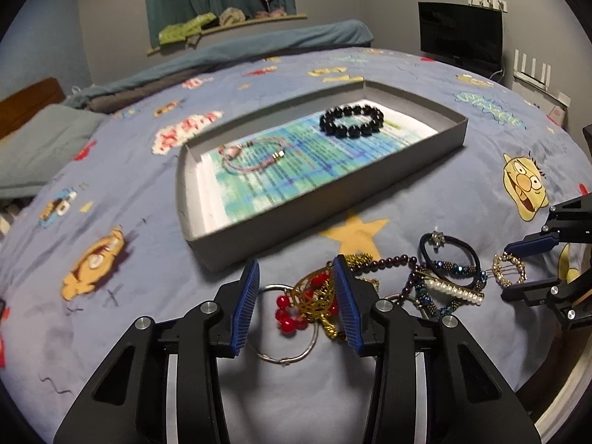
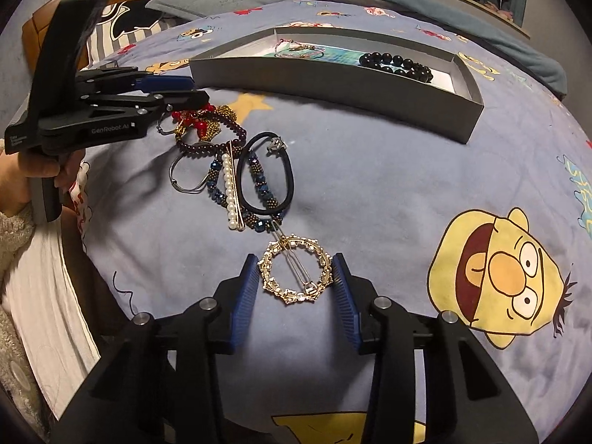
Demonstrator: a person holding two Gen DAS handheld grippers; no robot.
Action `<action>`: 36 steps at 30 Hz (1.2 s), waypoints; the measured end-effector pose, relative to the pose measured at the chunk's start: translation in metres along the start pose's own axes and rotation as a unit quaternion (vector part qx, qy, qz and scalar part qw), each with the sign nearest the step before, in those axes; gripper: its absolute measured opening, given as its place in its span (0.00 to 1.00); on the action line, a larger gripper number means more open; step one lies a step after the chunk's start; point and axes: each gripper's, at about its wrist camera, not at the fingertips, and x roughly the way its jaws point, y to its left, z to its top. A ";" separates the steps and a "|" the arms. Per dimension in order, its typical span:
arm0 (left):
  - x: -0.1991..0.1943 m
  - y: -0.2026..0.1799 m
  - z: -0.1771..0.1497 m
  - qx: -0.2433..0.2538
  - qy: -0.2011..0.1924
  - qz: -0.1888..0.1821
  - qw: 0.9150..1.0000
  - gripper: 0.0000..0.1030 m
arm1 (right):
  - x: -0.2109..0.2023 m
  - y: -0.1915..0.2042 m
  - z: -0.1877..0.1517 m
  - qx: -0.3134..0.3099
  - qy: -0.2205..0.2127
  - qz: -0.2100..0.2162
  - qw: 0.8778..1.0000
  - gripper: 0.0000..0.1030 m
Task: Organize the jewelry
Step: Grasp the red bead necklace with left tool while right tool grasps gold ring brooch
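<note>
Between my spread right gripper [image 2: 295,275] fingers lies the gold ring clip [image 2: 295,274]. My left gripper [image 1: 296,296], also spread, straddles the red-bead gold pendant [image 1: 313,301].

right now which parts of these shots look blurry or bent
Left wrist view: the grey box and its printed liner are smeared, the left gripper sharp. Right wrist view: crisp on the gold ring clip; fisheye bows the bedspread in both.

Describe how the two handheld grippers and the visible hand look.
Both the left gripper and right gripper have matte black bodies, silver pivot bolts and ribbed blue finger pads. The left one carries white "GenRobot.AI" lettering. The hand shows a fuzzy cream sleeve.
</note>
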 end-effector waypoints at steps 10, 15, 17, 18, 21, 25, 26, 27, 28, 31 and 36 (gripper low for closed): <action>0.008 -0.002 -0.004 0.012 0.025 -0.013 1.000 0.23 | 0.002 0.001 0.002 -0.003 0.002 -0.005 1.000 0.40; 0.004 -0.002 -0.004 0.011 0.023 -0.026 0.999 0.02 | 0.002 0.001 0.003 -0.002 -0.002 -0.005 1.000 0.39; 0.004 -0.002 -0.004 0.012 0.023 -0.027 0.999 0.02 | 0.001 0.000 0.003 0.000 -0.005 -0.007 1.000 0.39; 0.003 -0.003 -0.005 0.014 0.023 -0.025 0.999 0.02 | 0.000 0.000 0.003 0.000 -0.006 -0.008 1.000 0.39; -0.001 -0.002 -0.004 0.010 0.018 -0.025 0.999 0.02 | -0.005 -0.002 0.003 0.004 -0.017 -0.015 1.000 0.39; -0.006 0.001 -0.003 0.005 0.008 -0.023 1.000 0.01 | -0.012 -0.005 0.006 0.011 -0.034 -0.020 0.999 0.39; -0.009 0.001 -0.003 0.004 0.004 -0.020 1.000 0.01 | -0.015 -0.005 0.006 0.012 -0.039 -0.021 0.999 0.39; -0.010 0.001 -0.002 0.004 0.002 -0.019 1.000 0.01 | -0.016 -0.005 0.007 0.012 -0.042 -0.022 0.999 0.39; -0.013 0.001 -0.001 0.004 -0.003 -0.018 1.000 0.01 | -0.018 -0.006 0.007 0.013 -0.047 -0.024 0.999 0.39; -0.022 0.001 0.002 0.004 -0.018 -0.012 1.000 0.01 | -0.021 -0.007 0.009 0.014 -0.052 -0.031 0.998 0.39; -0.034 0.001 0.010 0.003 -0.037 -0.012 0.999 0.01 | -0.028 -0.008 0.013 0.020 -0.065 -0.035 0.997 0.39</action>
